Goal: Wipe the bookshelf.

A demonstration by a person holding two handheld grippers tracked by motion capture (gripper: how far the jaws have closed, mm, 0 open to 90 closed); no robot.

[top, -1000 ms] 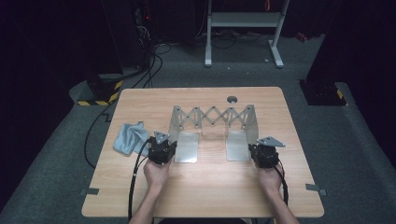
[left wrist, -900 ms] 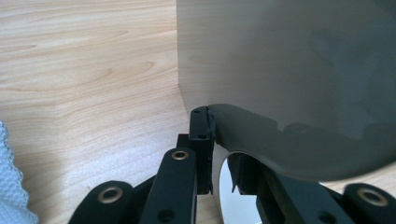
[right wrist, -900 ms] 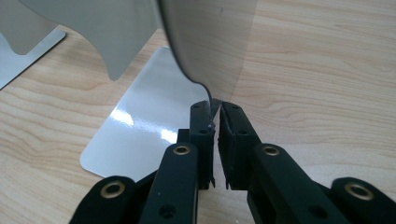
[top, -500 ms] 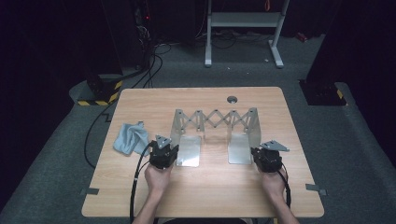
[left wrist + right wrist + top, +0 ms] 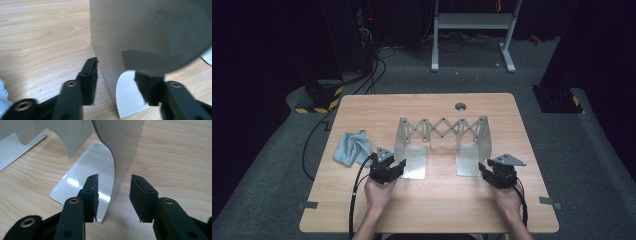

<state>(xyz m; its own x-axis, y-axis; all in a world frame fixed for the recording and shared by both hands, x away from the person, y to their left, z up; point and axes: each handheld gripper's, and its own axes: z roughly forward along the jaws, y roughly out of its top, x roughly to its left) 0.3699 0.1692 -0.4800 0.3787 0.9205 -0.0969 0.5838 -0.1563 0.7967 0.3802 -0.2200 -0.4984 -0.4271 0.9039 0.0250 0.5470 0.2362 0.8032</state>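
The metal rack stands mid-table, its two upright end plates and the lattice between them blocking any pass straight across. Each open gripper, left and right, has a plate edge between its jaws. A cloth lies just left of the left gripper; bare table lies near the person.

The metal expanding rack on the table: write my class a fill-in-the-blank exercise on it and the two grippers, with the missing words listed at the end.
1. The metal rack has two upright end plates joined by a ____ lattice.
2. The left gripper has its jaws ____, one on each side of the rack's left end plate.
3. The right gripper straddles the rack's ____ end plate.
4. The crumpled grey cloth lies on the wooden ____, to the rack's left.

Missing words: scissor; open; right; table
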